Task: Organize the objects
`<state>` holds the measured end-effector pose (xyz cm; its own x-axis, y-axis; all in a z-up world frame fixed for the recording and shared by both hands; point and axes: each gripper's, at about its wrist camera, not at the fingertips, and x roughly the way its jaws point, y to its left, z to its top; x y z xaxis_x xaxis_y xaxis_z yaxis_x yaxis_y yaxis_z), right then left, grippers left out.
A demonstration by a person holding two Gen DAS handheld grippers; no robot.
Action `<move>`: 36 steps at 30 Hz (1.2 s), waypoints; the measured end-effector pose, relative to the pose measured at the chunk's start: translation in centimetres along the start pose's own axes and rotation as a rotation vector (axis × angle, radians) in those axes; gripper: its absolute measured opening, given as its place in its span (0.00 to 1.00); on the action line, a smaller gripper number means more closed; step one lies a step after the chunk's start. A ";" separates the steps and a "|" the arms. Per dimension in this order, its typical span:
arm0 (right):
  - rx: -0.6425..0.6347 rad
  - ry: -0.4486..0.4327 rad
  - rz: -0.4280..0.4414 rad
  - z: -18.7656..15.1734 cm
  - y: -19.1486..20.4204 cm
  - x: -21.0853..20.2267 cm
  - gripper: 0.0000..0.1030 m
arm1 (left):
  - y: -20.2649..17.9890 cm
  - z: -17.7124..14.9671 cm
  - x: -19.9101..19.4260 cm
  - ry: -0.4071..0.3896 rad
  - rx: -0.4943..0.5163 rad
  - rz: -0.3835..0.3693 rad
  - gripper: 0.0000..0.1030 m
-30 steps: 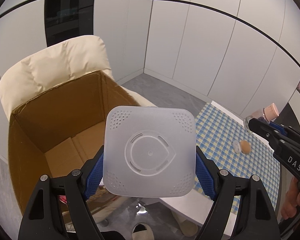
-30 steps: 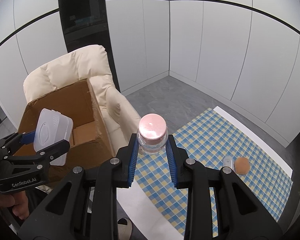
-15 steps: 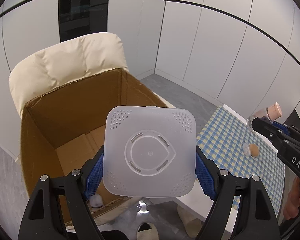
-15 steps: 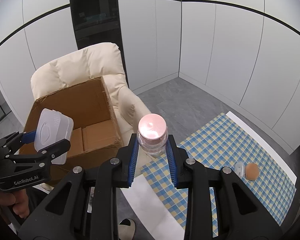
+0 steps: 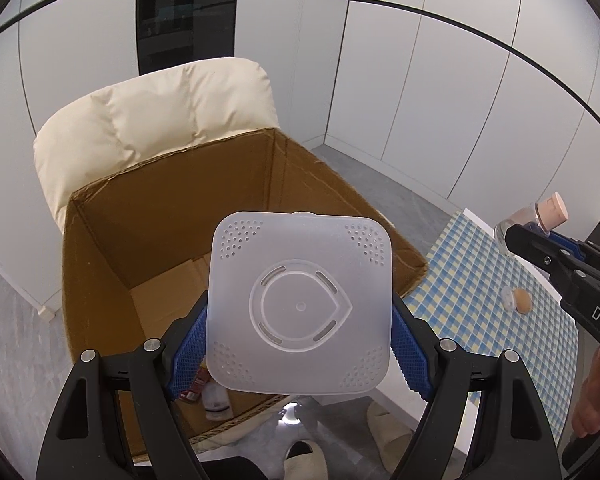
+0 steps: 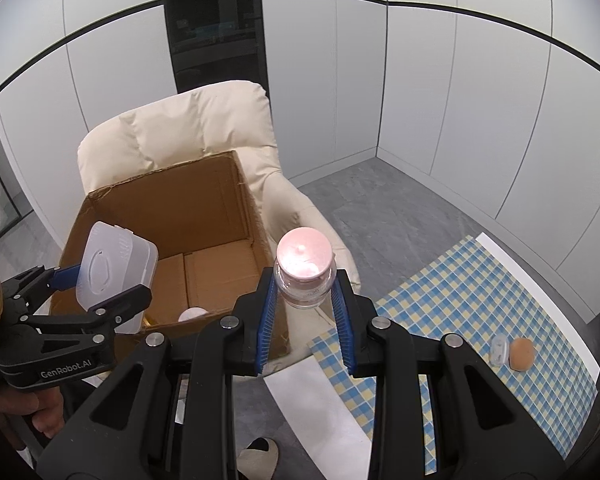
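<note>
From the left wrist, the left gripper [image 5: 298,354] had its blue fingers [image 5: 190,348] clamped on a frosted square plastic container [image 5: 300,308] — held above the open cardboard box [image 5: 112,264] that sat on a cream armchair [image 5: 152,120]. From the right wrist, the right gripper [image 6: 305,322] gripped a clear pink-capped bottle [image 6: 305,270] between its fingers [image 6: 266,320], beside the box's near corner — a brown round item [image 6: 521,354] and a small clear piece [image 6: 499,352] lay together on the checked tabletop [image 6: 460,300].
</note>
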<state>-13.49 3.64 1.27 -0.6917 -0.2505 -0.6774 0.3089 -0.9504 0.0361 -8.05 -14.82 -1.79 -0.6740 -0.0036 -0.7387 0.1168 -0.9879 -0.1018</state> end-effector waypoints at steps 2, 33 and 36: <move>-0.002 0.000 0.003 0.1 0.3 0.1 0.28 | 0.4 0.0 0.0 0.000 -0.001 0.006 0.79; -0.129 0.022 0.089 1.4 9.2 3.4 0.28 | 5.9 -1.4 0.0 -0.036 0.006 0.169 1.00; -0.136 0.026 0.094 1.6 9.9 3.8 0.28 | 6.5 -1.7 -0.2 -0.033 -0.001 0.189 1.00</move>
<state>-14.13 -7.00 0.18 -0.6388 -0.3306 -0.6947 0.4581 -0.8889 0.0018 -5.92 -21.02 -3.38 -0.6637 -0.1939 -0.7224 0.2443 -0.9690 0.0357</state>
